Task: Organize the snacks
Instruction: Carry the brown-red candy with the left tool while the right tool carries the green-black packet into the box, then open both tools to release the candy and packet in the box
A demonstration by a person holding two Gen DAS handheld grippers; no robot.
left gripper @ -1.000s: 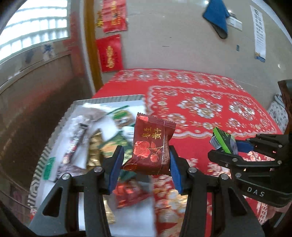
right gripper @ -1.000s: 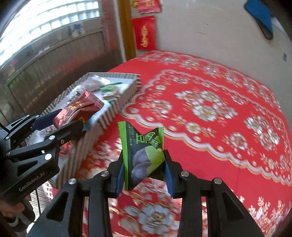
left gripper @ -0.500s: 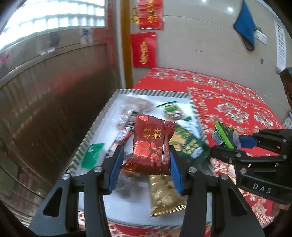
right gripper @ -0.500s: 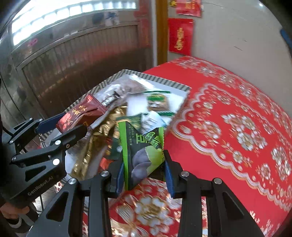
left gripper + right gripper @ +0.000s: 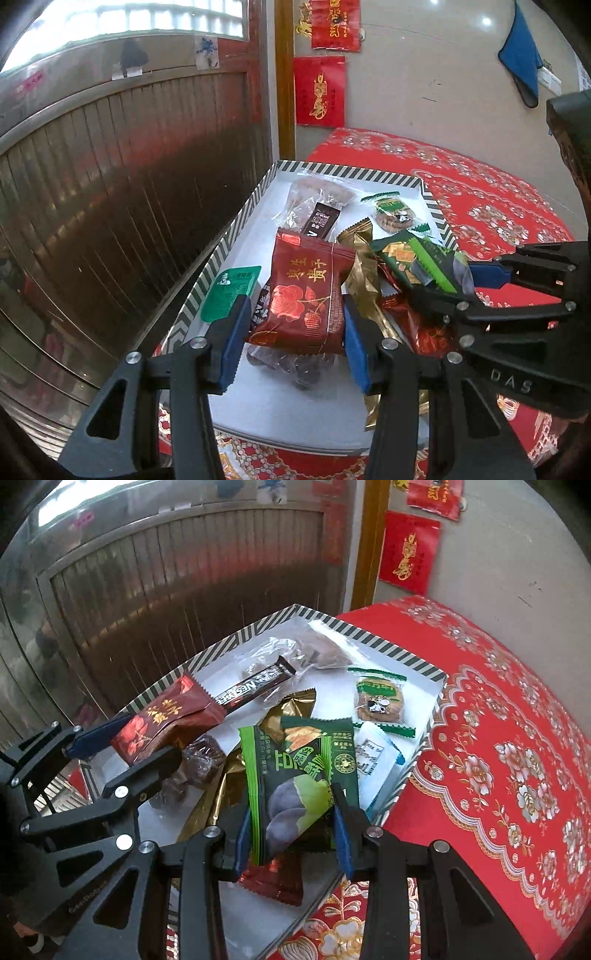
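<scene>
The left tool [image 5: 291,325] pinches a dark red snack packet [image 5: 306,291] printed with gold characters and a rose, its blue pads pressed on the packet's two side edges, and holds it above the near end of the striped-rim tray [image 5: 236,229]. The right tool [image 5: 291,834] pinches a green snack packet [image 5: 295,786] the same way, by its lower sides, above the tray's near right corner. Both packets hang over the tray, not yet lying in it, so each risk comes from the release. The two tools sit close together here, the right one's fingers [image 5: 491,277] just beside the red packet, so opening both at once could knock one packet out of line or clip one tool on the other. The green packet hangs near the tray's right rim, and dropped from there it may land on the rim and slide onto the red patterned cloth [image 5: 498,738] covering the desk. Below lie a gold wrapper [image 5: 291,709] and a small red packet [image 5: 273,882]; a slick pile like this can shed whatever lands on top. Farther in, the Nescafé stick [image 5: 255,686], a round biscuit pack [image 5: 380,698] and a clear bag of brown snacks [image 5: 317,650] leave bare white floor toward the tray's far left corner, likely a safer landing place.
</scene>
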